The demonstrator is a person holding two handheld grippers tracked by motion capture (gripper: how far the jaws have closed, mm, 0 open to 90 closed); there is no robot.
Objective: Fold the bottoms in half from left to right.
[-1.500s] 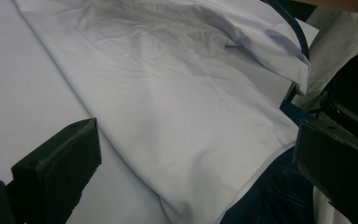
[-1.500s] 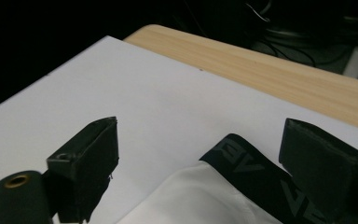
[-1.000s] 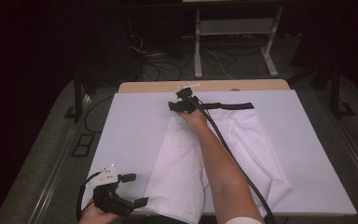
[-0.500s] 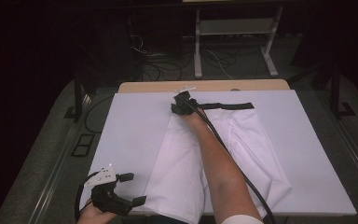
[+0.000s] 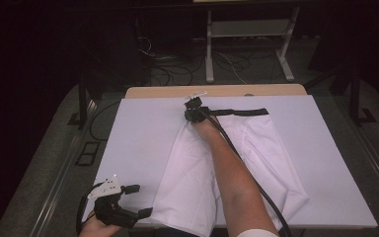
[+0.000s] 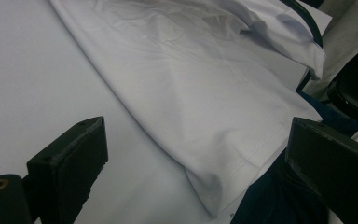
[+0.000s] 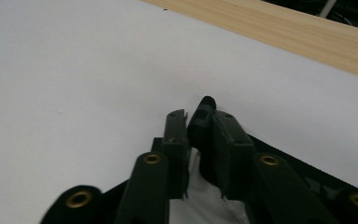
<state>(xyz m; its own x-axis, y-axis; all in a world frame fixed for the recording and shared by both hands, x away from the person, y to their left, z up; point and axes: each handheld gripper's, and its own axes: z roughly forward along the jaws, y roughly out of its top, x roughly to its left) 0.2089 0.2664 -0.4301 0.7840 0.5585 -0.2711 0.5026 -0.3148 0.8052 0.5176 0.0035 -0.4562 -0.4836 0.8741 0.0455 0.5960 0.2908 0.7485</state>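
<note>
A white garment (image 5: 266, 148) with a black waistband (image 5: 246, 112) lies flat on the white table cover (image 5: 138, 133). My right gripper (image 5: 193, 109) is at the waistband's left end, at the far side of the table. Its jaws have just been closing, and in the right gripper view (image 7: 193, 116) they pinch a raised fold of the black waistband (image 7: 205, 109). My left gripper (image 5: 139, 200) rests at the near left edge, open. In the left gripper view (image 6: 198, 140) its wide jaws frame the garment's hem corner (image 6: 214, 177) without touching it.
A bare forearm (image 5: 237, 182) and the right gripper's black cable (image 5: 249, 165) lie across the garment. A strip of wooden tabletop (image 5: 217, 91) shows beyond the cover. A white metal stand (image 5: 246, 29) and floor cables (image 5: 177, 61) lie behind the table.
The right gripper's jaws have closed onto the waistband's left end, with a small shift of the hand. The left gripper has stayed where it was.
</note>
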